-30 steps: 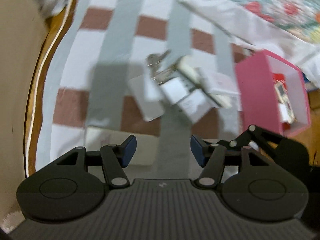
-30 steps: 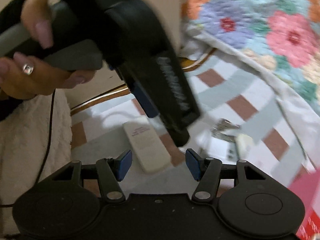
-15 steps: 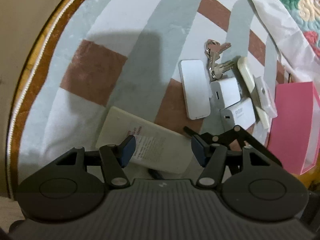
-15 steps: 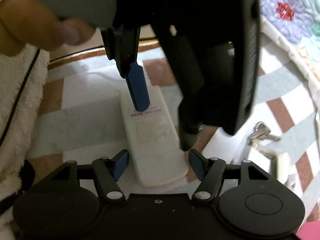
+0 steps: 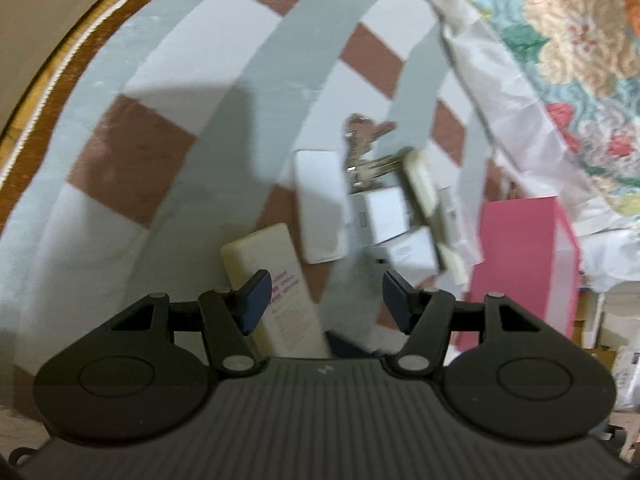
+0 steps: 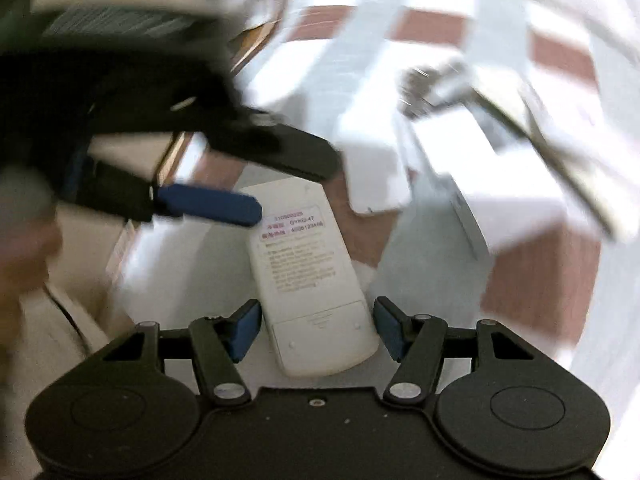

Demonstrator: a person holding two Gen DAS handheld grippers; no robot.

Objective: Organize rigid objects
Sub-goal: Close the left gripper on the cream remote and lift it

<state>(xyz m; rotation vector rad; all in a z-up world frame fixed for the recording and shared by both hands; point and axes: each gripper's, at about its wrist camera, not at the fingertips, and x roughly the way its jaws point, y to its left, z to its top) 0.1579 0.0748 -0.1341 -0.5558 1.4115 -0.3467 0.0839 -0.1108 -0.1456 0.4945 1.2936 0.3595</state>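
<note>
— Where do we have the remote control [image 6: 310, 276] now?

— It lies face down on the checked cloth [image 5: 160, 92], and its battery end sits between the pads of our right gripper [image 6: 316, 330]. The long axis runs away from us, almost along the fingers, with a small lean to the left.

— Are the pads pressing on it?

— No. The jaws of the right gripper have just been closing a little, but we see a gap on both sides, so they stand spread around it.

— And our left gripper [image 5: 324, 300]?

— Also spread, and it holds nothing. In the left wrist view the remote lies by its left pad, not between the two. We judge the right hand is better placed.

— Where should it go then?

— Probably to the pink box [image 5: 524, 272], well apart on the right, past the keys [image 5: 366, 152] and the white adapters [image 5: 384, 216].
</note>
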